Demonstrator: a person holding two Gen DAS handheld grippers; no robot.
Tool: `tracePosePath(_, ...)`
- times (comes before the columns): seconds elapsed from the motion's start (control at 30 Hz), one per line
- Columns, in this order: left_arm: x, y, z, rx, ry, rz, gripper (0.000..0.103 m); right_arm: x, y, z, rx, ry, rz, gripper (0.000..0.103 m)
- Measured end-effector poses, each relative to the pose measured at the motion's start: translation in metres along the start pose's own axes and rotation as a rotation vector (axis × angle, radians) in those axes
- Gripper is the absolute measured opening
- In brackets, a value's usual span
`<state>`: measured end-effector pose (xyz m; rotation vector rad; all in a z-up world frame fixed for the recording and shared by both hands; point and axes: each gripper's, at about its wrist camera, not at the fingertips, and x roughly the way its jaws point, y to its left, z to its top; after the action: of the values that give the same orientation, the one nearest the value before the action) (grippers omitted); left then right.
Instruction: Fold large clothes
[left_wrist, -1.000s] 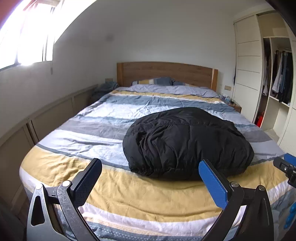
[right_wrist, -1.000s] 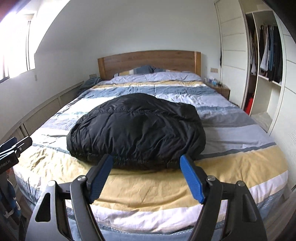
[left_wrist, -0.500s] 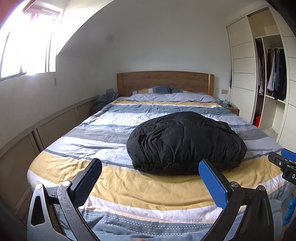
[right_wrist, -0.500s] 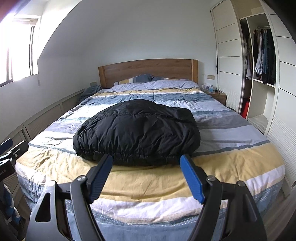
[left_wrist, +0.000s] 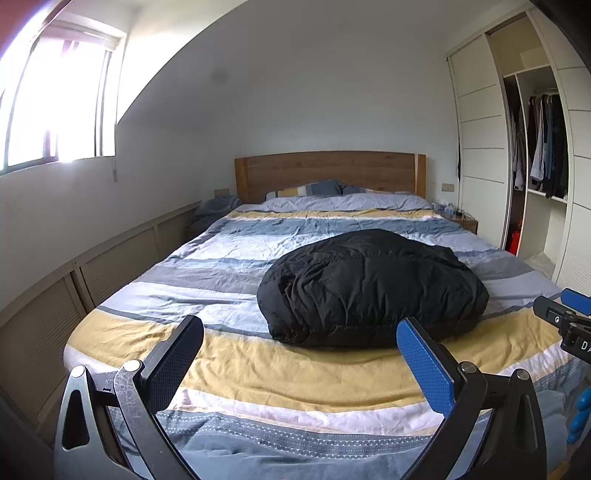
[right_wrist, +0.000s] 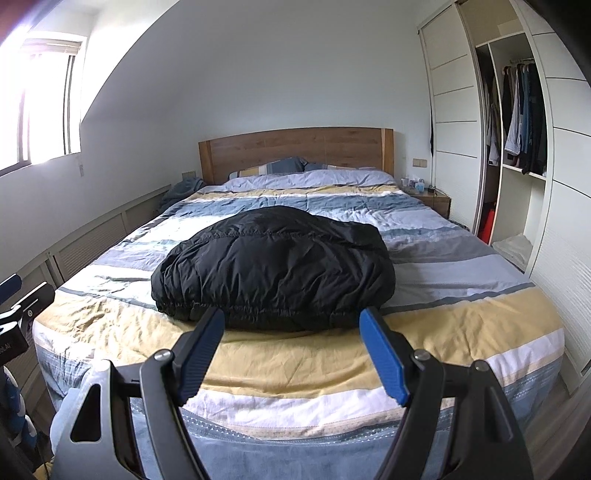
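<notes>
At the foot of the bed (left_wrist: 295, 373), I hold my left gripper (left_wrist: 299, 343) and right gripper (right_wrist: 291, 332) spread wide and empty. Ahead, a black puffer jacket (right_wrist: 273, 266) lies bundled on the striped duvet: light, springy and slick, I judge, best pinched at its elastic hem (right_wrist: 258, 308).

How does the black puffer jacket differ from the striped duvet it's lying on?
The black puffer jacket is one plain colour; the striped duvet runs in yellow, blue, grey and white bands. The jacket is bunched into a rounded mound, while the duvet lies spread flat over the bed. The jacket covers only a patch near the foot end; the duvet reaches up to the pillows. Both are wrinkled, and neither open gripper touches them.
</notes>
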<state>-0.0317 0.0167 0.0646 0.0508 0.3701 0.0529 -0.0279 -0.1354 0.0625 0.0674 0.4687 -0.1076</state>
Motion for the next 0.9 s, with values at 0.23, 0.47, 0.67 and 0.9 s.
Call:
tracePosePath(0.23,-0.001,0.002,-0.003,-0.011,-0.005,-0.02,0.103,-0.001,0.001,0.0,-0.005,-0.002,-0.01,0.075)
tracePosePath(0.47,0.003,0.003,-0.004,-0.026,-0.002,-0.043,0.103,0.002,0.001,0.001,-0.01,-0.008,-0.024,0.075)
tracePosePath(0.67,0.013,-0.001,-0.006,-0.019,0.019,-0.045,0.103,0.015,0.0,0.0,-0.015,0.004,-0.023,0.075)
tracePosePath(0.9,0.028,-0.007,-0.015,-0.01,0.065,-0.044,0.103,0.04,0.001,-0.016,-0.017,0.058,-0.014,0.075)
